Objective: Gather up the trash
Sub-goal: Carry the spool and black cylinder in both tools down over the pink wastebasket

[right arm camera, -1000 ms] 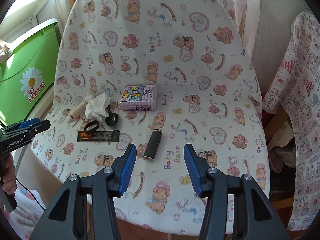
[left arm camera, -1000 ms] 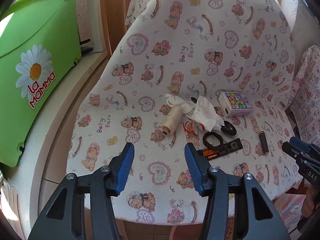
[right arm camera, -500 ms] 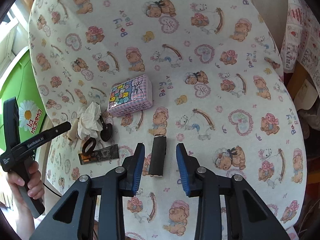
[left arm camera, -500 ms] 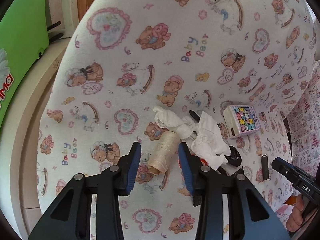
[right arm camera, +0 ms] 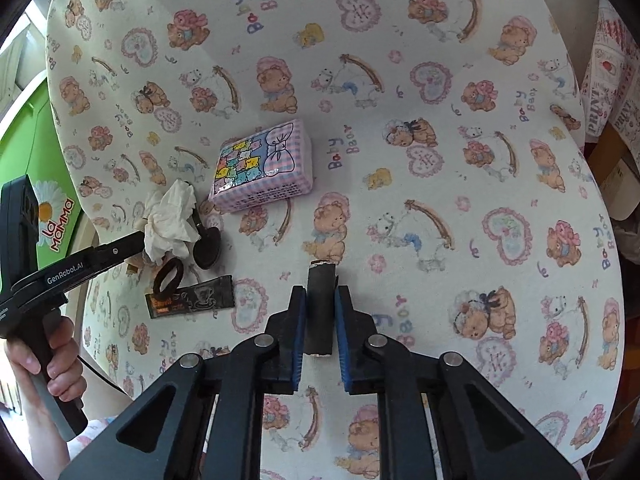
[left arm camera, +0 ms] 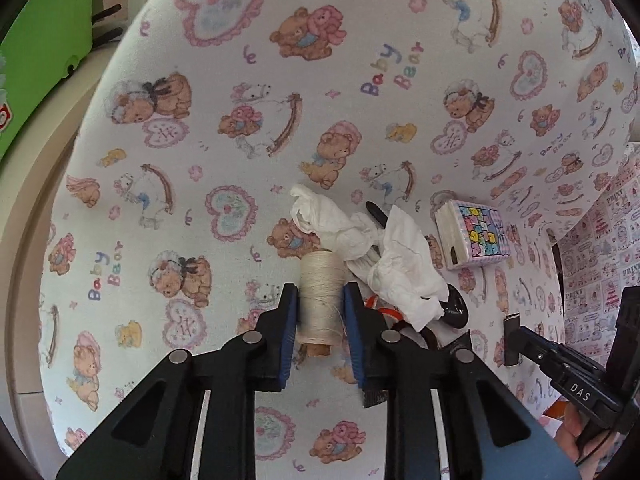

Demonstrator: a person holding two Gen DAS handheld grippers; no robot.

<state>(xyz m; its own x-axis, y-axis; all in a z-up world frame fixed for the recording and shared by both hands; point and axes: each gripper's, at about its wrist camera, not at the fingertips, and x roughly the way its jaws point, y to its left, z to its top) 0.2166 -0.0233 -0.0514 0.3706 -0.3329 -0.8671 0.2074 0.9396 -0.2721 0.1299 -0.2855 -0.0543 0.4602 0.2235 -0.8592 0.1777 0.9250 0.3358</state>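
Observation:
A cream thread spool (left arm camera: 320,272) lies on the bear-print chair seat (left arm camera: 240,120). My left gripper (left arm camera: 321,294) is closing on it, and the blue pads touch both its sides. A short black roll (right arm camera: 321,276) lies further right on the seat (right arm camera: 440,160). My right gripper (right arm camera: 321,294) is closing on the roll, its pads against both flanks. Crumpled white tissue (left arm camera: 400,264) (right arm camera: 170,224) lies just right of the spool, over a black spoon (right arm camera: 208,240).
A pastel tissue pack (right arm camera: 262,168) (left arm camera: 474,236), a black sachet (right arm camera: 192,298), a black ring (right arm camera: 168,276) and an orange-white ring (left arm camera: 384,312) also lie on the seat. A green bin (left arm camera: 36,60) (right arm camera: 44,168) stands to the left. A printed cloth (right arm camera: 612,92) hangs at right.
Both grippers came down to the seat and narrowed. The left jaws now straddle and touch the thread spool; the right jaws have closed in on the black roll.

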